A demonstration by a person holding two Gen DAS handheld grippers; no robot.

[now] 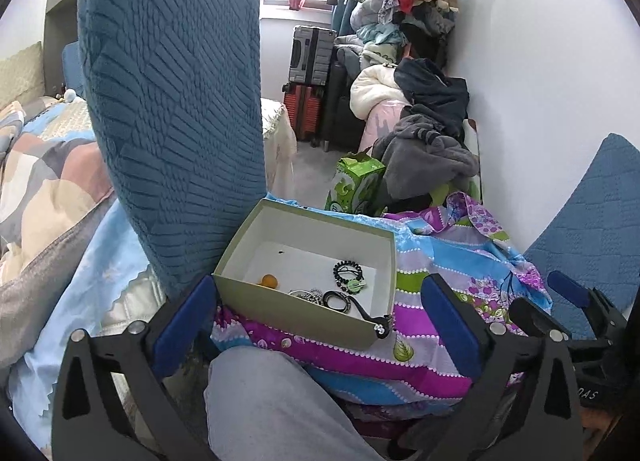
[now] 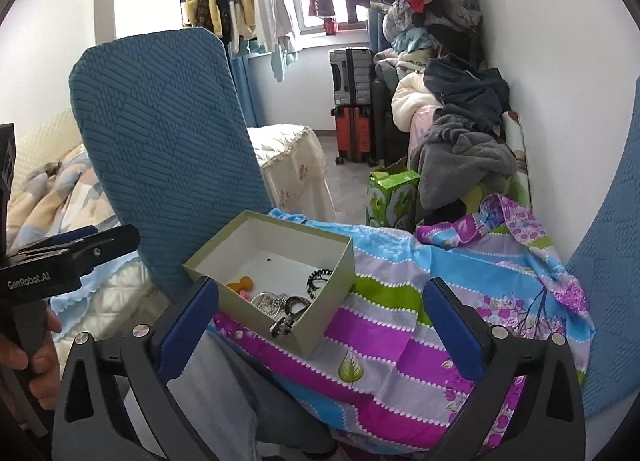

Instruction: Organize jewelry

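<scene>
Holding both grippers wide and empty before an open box of jewelry

Nearest the cameras, the left gripper (image 1: 316,313) stands with its blue pads spread wide and nothing between them except the view ahead; the right gripper (image 2: 318,315) is equally wide and empty. A grey-clad knee (image 1: 264,393) sits just below the left one, so the person appears to be seated with the work on or near their lap. A hand (image 2: 38,353) grips the left tool's handle at the edge of the right view.

Just beyond the fingertips, a shallow olive cardboard box (image 1: 296,315) rests on a bright striped floral cloth (image 1: 432,341), likely laid down as a soft working surface. Inside lie a black beaded bracelet (image 1: 347,269), a silver chain (image 1: 306,295), an orange bead (image 1: 269,280) and a black cord (image 1: 340,301) whose clasp end hangs over the front corner. Everything lies jumbled towards the near wall, so sorting seems not yet done.

Beside the box rises a blue quilted chair back (image 1: 172,121). Farther off stand a green carton (image 1: 354,185), suitcases (image 1: 310,81) and heaped clothes.
</scene>
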